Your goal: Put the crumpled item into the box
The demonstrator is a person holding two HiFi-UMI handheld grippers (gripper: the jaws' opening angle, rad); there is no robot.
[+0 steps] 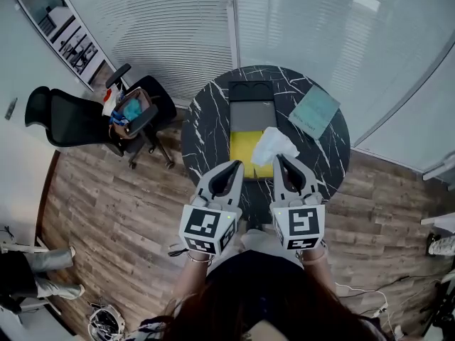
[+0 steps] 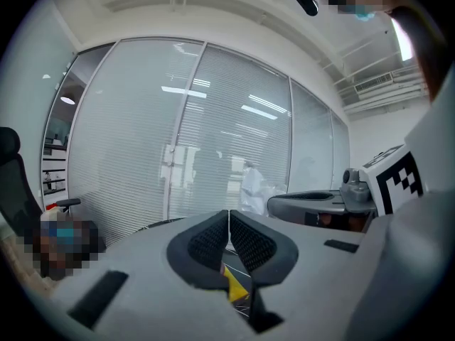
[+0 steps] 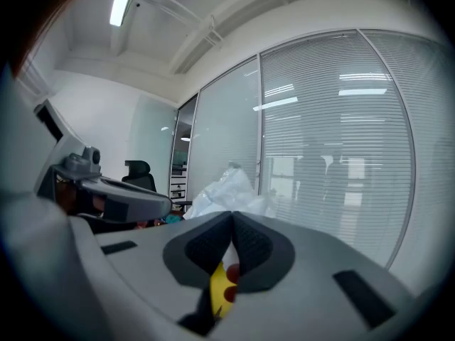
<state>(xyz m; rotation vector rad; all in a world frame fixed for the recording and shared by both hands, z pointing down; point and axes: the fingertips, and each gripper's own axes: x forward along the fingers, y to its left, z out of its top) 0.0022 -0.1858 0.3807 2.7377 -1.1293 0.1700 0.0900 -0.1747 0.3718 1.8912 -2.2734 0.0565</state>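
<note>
A crumpled white item lies on the round black marble table, overlapping the right edge of a yellow box. It also shows in the right gripper view as a white crumpled item beyond the jaws, and in the left gripper view as a white crumpled item. My left gripper is shut and empty, just left of the box's near end. My right gripper is shut and empty, with its tips at the near edge of the crumpled item.
A grey tray with a black end lies beyond the yellow box. A teal booklet sits at the table's right. A black office chair holding bags stands left of the table. Glass walls with blinds surround the far side.
</note>
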